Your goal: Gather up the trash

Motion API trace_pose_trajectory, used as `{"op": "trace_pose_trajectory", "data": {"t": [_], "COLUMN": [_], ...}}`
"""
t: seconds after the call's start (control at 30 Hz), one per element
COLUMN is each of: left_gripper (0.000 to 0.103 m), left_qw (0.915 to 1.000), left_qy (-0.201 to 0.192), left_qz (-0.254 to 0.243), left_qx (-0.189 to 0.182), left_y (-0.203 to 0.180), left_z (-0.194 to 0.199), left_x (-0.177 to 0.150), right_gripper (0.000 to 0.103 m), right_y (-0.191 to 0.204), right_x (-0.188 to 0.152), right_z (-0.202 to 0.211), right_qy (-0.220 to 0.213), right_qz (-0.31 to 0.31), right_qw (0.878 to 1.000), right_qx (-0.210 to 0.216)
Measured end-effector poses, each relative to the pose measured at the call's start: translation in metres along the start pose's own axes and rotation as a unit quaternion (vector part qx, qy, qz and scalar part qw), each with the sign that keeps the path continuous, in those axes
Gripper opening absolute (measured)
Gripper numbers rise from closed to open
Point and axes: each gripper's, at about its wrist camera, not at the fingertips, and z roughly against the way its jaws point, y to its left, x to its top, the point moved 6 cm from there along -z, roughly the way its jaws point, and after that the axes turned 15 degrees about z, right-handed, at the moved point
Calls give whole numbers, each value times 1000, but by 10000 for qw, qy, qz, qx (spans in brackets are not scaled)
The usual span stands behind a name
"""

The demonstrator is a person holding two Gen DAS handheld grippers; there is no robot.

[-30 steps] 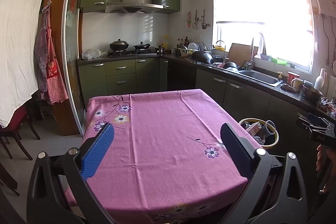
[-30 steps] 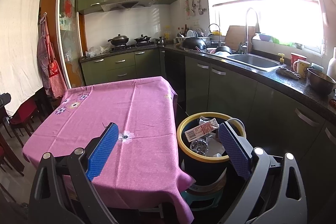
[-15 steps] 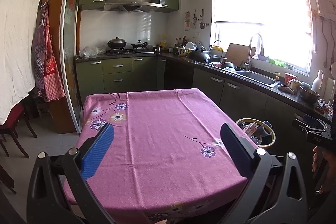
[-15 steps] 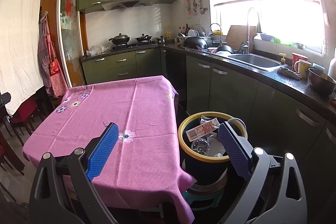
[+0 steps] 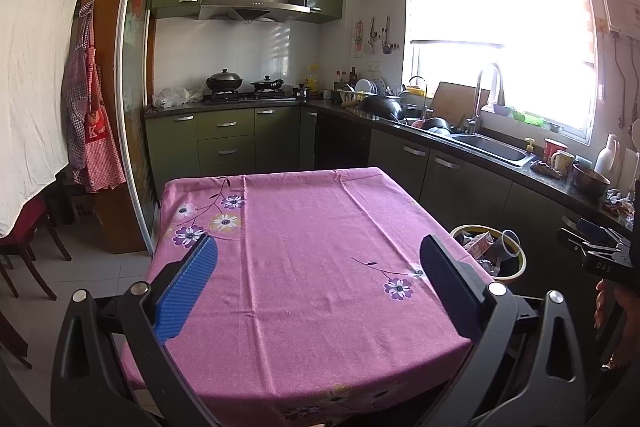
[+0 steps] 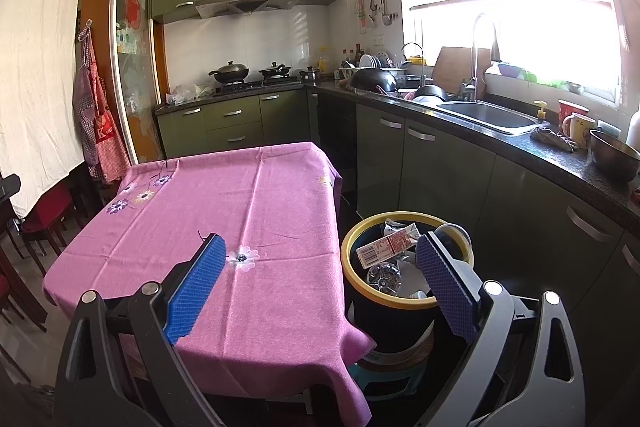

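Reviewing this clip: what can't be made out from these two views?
- Trash bin: its lower contents, hidden by the carton and the right tool finger, right wrist view.
- Window: the outside, washed out by glare, both views.
- Bottles by the stove: too small to identify.
- The person's hand: cut off at the edge, left wrist view.

Both wrist views face kitchen over table (image 5: 312, 267) (shared); right nearer bin (image 6: 404, 301)

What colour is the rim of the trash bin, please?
Yellow, on a dark bin; clearest in the right wrist view.
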Motion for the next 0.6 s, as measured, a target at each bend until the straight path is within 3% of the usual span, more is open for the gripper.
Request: {"op": "trace_pose_trajectory", "data": {"t": [0.6], "left_gripper": [96], "left_qw": [10000], "left_qy": [13], "left_qz": [54], "left_qx": [66], "left_y": [4], "left_z": [-8], "left_x": [-1], "right_gripper": [95], "right_y": [2], "right_x": [-4], "right_z": [-7], "right_qy": [48], "right_qz": [15], "right_qw": [10000], "right_qx": [40]}}
